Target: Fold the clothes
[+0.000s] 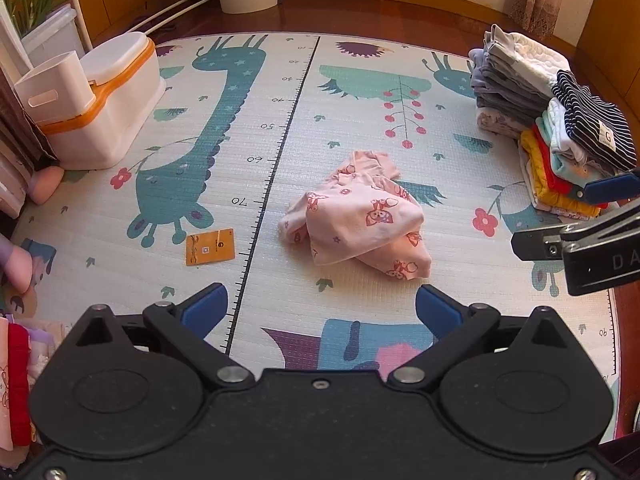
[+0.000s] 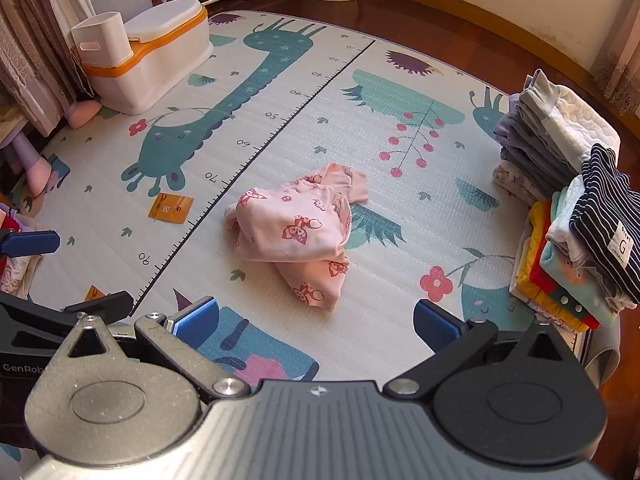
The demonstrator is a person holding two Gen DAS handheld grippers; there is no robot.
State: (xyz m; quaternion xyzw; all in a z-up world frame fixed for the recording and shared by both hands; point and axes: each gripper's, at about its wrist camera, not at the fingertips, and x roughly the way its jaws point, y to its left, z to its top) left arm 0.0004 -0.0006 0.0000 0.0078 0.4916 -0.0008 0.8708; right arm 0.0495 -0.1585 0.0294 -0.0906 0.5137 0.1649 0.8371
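Pink garment (image 1: 356,216) lies crumpled on the mat (image 1: 280,152), both grippers' fingers (image 1: 204,304) spread wide, empty, hovering short of it.

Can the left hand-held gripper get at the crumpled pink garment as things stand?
Probably yes. The left hand-held gripper is open and empty, the pink garment lies loose on the play mat ahead of it, and only bare mat lies between them.

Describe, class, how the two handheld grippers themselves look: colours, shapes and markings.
The left gripper has a matte black body, two round discs, silver pivot bolts and blue finger pads. The right gripper matches in shape, with a ribbed grey centre and a small logo. Partial lettering shows on both.
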